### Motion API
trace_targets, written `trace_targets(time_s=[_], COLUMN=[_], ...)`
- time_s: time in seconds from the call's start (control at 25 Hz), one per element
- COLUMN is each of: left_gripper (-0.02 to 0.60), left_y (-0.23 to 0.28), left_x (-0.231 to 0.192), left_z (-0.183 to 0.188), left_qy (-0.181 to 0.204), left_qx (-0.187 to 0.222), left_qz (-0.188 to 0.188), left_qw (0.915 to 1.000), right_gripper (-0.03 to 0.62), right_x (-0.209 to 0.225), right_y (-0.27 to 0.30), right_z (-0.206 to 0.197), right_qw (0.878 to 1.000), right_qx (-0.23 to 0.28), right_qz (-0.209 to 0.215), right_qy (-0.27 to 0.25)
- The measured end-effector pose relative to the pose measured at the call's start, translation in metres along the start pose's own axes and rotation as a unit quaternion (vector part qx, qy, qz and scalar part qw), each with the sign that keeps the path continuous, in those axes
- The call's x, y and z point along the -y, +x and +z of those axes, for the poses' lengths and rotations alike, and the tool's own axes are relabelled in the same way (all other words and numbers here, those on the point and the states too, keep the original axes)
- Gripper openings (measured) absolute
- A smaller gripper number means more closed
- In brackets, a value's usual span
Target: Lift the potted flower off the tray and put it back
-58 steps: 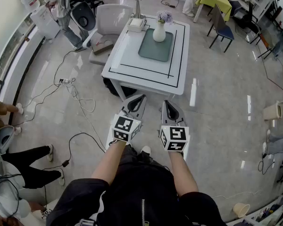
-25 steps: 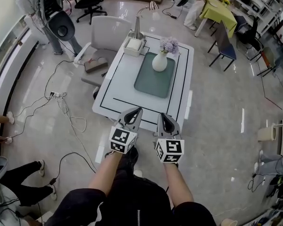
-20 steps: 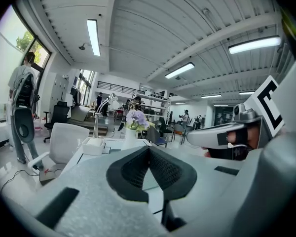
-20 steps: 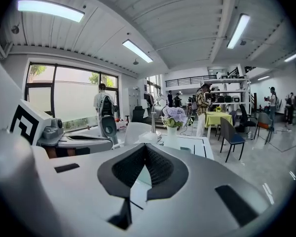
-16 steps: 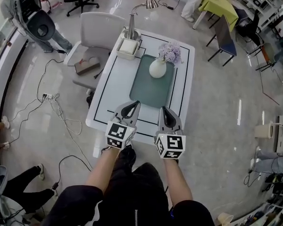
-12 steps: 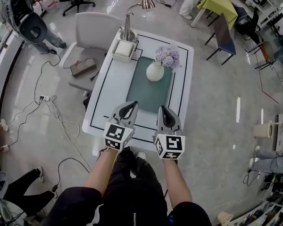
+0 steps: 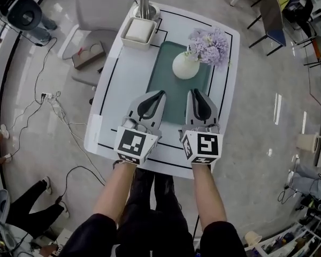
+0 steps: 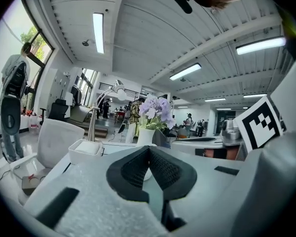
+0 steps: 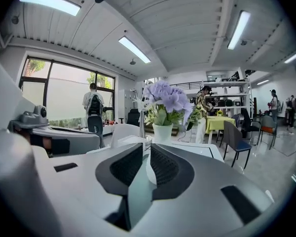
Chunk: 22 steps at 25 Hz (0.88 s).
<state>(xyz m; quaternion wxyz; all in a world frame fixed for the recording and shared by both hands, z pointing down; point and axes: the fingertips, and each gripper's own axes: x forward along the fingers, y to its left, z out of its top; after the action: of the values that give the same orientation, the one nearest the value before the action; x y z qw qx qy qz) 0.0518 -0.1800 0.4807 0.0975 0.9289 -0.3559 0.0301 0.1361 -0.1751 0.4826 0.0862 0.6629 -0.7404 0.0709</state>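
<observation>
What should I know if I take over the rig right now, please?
Left gripper: shut, empty.
Right gripper: jaws have just been opening, only a slit apart, nothing between them.
Flower: upright on the far part of the tray, ahead of both grippers, untouched.
Done: nothing yet.
Left: open up, grip the flower, lift it off the tray, set it back.

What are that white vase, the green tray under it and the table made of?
The vase: probably glazed ceramic, smooth white, faint sheen. The tray: perhaps matte plastic, flat dull green, no glare. The table: white laminate-like top, smooth, with thin black lines.
</observation>
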Motion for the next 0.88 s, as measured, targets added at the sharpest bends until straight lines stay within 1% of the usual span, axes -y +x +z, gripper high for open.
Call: trace_targets(time_s=[0.08, 0.16, 0.2, 0.28, 0.36, 0.48, 0.64, 0.88], left_gripper=[0.006, 0.006, 0.006, 0.006, 0.006, 0.006, 0.006, 0.006], left_y=[0.006, 0.007, 0.006, 0.001, -0.004, -0.008, -0.009, -0.006], left_x=[-0.006, -0.015, -0.019, -0.024, -0.029, -0.036, -0.049, -0.063], left_z=[-0.01, -0.015, -0.018, -0.029, -0.04, -0.053, -0.059, -0.057], left_qy=[0.002, 0.001, 0.001, 0.0, 0.001, -0.003, -0.005, -0.01], left_qx=[-0.005, -0.005, -0.007, -0.017, -0.028, -0.039, -0.04, -0.049], left_qz=[-0.003, 0.001, 0.004, 0.009, 0.013, 0.022, 0.028, 0.042], left_qw=[1.0, 1.0, 1.0, 0.9998, 0.9995, 0.999, 0.9988, 0.9979], right_gripper=[0.096, 0.156, 0.199, 0.253, 0.272, 0.279, 0.279, 0.278], right_x=[0.005, 0.012, 0.017, 0.027, 0.035, 0.043, 0.05, 0.051], right_y=[0.021, 0.043, 0.053, 0.071, 0.085, 0.101, 0.12, 0.141], right_z=[-0.008, -0.011, -0.012, -0.014, -0.014, -0.011, -0.012, -0.013], right_qw=[1.0, 0.999, 0.999, 0.997, 0.996, 0.995, 0.994, 0.995], right_qx=[0.01, 0.023, 0.03, 0.041, 0.049, 0.06, 0.056, 0.045], right_qz=[-0.011, -0.029, -0.039, -0.059, -0.072, -0.08, -0.088, -0.084], right_qy=[-0.004, -0.004, -0.003, -0.001, 0.004, 0.01, 0.017, 0.018])
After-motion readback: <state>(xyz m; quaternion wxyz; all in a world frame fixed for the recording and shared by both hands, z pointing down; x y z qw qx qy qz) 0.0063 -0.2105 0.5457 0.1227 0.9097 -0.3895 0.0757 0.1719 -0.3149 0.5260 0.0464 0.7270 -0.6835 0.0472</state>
